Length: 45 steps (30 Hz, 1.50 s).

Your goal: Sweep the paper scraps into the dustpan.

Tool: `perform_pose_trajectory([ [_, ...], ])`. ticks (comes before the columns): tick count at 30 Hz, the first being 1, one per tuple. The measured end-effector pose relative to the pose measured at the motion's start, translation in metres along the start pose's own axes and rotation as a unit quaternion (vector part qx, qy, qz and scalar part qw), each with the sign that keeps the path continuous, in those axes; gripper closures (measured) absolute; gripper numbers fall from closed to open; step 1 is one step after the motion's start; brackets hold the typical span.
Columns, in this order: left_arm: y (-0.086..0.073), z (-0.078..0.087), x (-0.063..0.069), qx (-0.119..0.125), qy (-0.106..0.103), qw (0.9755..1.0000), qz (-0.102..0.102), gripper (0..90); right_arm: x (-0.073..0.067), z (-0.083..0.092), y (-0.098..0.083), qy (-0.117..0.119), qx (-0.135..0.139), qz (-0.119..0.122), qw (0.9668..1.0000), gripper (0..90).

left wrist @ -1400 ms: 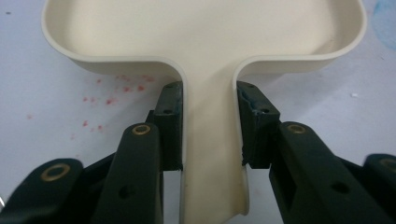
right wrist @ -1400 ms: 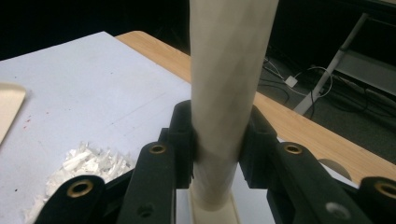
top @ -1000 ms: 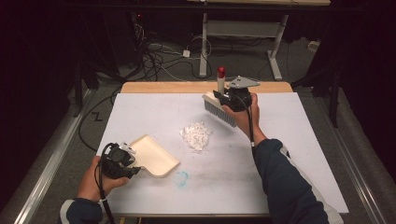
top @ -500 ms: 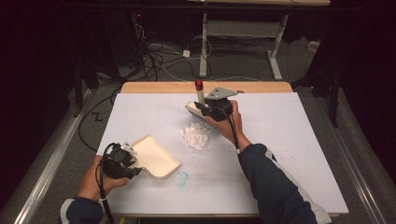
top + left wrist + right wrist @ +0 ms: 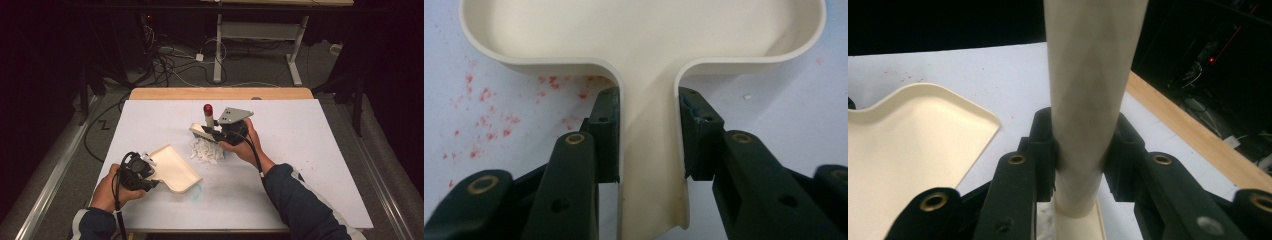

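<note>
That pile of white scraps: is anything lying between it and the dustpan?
Nothing visible does. The white scraps lie just beyond the open lip of the dustpan, with bare white table between them. The brush stands on the pile's far side.

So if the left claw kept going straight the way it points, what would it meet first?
Probably the pile of white scraps, beyond the dustpan that the left claw grips by the handle; depth is unclear.
</note>
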<state>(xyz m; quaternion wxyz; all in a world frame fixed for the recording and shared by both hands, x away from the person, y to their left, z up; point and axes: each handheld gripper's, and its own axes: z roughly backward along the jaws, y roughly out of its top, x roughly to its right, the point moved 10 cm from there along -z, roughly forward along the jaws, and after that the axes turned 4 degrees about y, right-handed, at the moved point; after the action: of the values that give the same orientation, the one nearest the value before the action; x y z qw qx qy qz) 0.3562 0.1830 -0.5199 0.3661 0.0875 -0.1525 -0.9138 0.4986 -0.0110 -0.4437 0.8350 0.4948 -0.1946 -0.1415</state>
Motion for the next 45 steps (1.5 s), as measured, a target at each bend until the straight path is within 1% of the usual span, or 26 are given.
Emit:
perform_pose_trajectory([
  [1,0.001,0.000,0.000,-0.002,0.000,1.0000,-0.003,63.4,0.001,0.001,0.000,-0.011,-0.005,0.008,0.9999,71.4],
  [2,0.002,0.000,0.000,-0.002,-0.001,1.0000,-0.004,63.4,0.008,0.004,0.002,-0.035,-0.005,0.015,0.9993,71.4],
  [3,0.003,0.001,-0.001,-0.003,-0.001,1.0000,-0.008,63.4,0.012,0.006,0.004,-0.041,-0.004,0.014,0.9991,71.4],
  [4,0.004,0.001,-0.002,-0.005,-0.002,0.9999,-0.011,63.4,0.012,0.006,0.004,-0.041,-0.004,0.014,0.9991,71.4],
  [5,0.005,0.001,-0.002,-0.008,-0.002,0.9999,-0.015,63.4,0.020,0.012,0.007,-0.055,0.002,0.004,0.9985,71.4],
  [6,0.006,0.002,-0.003,-0.008,-0.003,0.9998,-0.015,63.4,0.020,0.012,0.007,-0.055,0.002,0.004,0.9985,71.4],
  [7,0.007,0.002,-0.004,-0.011,-0.004,0.9998,-0.019,63.4,0.024,0.016,0.009,-0.064,0.006,-0.001,0.9980,71.4],
  [8,0.008,0.002,-0.004,-0.012,-0.005,0.9997,-0.019,63.4,0.032,0.022,0.012,-0.078,0.008,-0.005,0.9969,71.4],
  [9,0.009,0.001,-0.004,-0.012,-0.007,0.9997,-0.021,63.4,0.035,0.025,0.012,-0.086,0.008,-0.008,0.9962,71.4],
  [10,0.010,0.001,-0.004,-0.014,-0.008,0.9997,-0.021,63.4,0.038,0.027,0.012,-0.093,0.006,-0.007,0.9956,71.4],
  [11,0.011,0.001,-0.005,-0.013,-0.010,0.9997,-0.020,63.4,0.038,0.027,0.012,-0.093,0.006,-0.007,0.9956,71.4],
  [12,0.011,0.001,-0.005,-0.014,-0.013,0.9996,-0.019,63.3,0.044,0.030,0.008,-0.113,-0.006,-0.006,0.9936,71.4],
  [13,0.011,0.001,-0.005,-0.015,-0.016,0.9996,-0.016,63.3,0.044,0.030,0.008,-0.113,-0.006,-0.006,0.9936,71.4],
  [14,0.011,0.002,-0.004,-0.016,-0.018,0.9996,-0.012,63.4,0.049,0.030,0.002,-0.135,-0.023,0.001,0.9906,71.4],
  [15,0.010,0.002,-0.004,-0.019,-0.018,0.9996,-0.014,63.4,0.051,0.030,-0.001,-0.146,-0.030,0.004,0.9888,71.4],
  [16,0.008,0.004,-0.003,-0.023,-0.018,0.9995,-0.015,63.4,0.051,0.030,-0.001,-0.146,-0.030,0.004,0.9888,71.4],
  [17,0.006,0.005,-0.003,-0.026,-0.018,0.9994,-0.017,63.4,0.052,0.030,-0.003,-0.152,-0.033,0.002,0.9878,71.4],
  [19,0.002,0.008,-0.002,-0.030,-0.023,0.9991,-0.017,63.4,0.050,0.026,-0.008,-0.144,-0.036,-0.012,0.9889,71.4],
  [22,-0.001,0.010,-0.004,-0.031,-0.030,0.9990,-0.014,63.3,0.048,0.023,-0.011,-0.142,-0.041,-0.015,0.9889,71.3],
  [24,-0.001,0.008,-0.004,-0.034,-0.034,0.9988,-0.012,63.3,0.044,0.018,-0.015,-0.131,-0.048,-0.020,0.9900,71.4],
  [27,-0.002,0.003,-0.005,-0.044,-0.040,0.9982,-0.012,63.4,0.040,0.015,-0.015,-0.123,-0.043,-0.027,0.9910,71.3],
  [31,-0.001,0.001,-0.007,-0.054,-0.042,0.9976,-0.013,63.4,0.032,0.012,-0.015,-0.122,-0.035,-0.027,0.9915,71.3],
  [33,0.002,0.003,-0.008,-0.048,-0.039,0.9980,-0.009,63.3,0.026,0.009,-0.015,-0.123,-0.032,-0.020,0.9917,71.2],
  [35,0.002,0.005,-0.009,-0.052,-0.037,0.9979,-0.009,63.3,0.019,0.005,-0.015,-0.116,-0.031,-0.016,0.9926,71.0],
  [37,0.004,0.006,-0.009,-0.057,-0.035,0.9977,-0.014,63.3,0.016,0.003,-0.013,-0.112,-0.028,-0.015,0.9932,71.1],
  [45,0.009,0.011,-0.014,-0.107,-0.033,0.9929,-0.041,63.4,0.009,0.001,-0.010,-0.098,-0.019,-0.028,0.9946,71.0],
])
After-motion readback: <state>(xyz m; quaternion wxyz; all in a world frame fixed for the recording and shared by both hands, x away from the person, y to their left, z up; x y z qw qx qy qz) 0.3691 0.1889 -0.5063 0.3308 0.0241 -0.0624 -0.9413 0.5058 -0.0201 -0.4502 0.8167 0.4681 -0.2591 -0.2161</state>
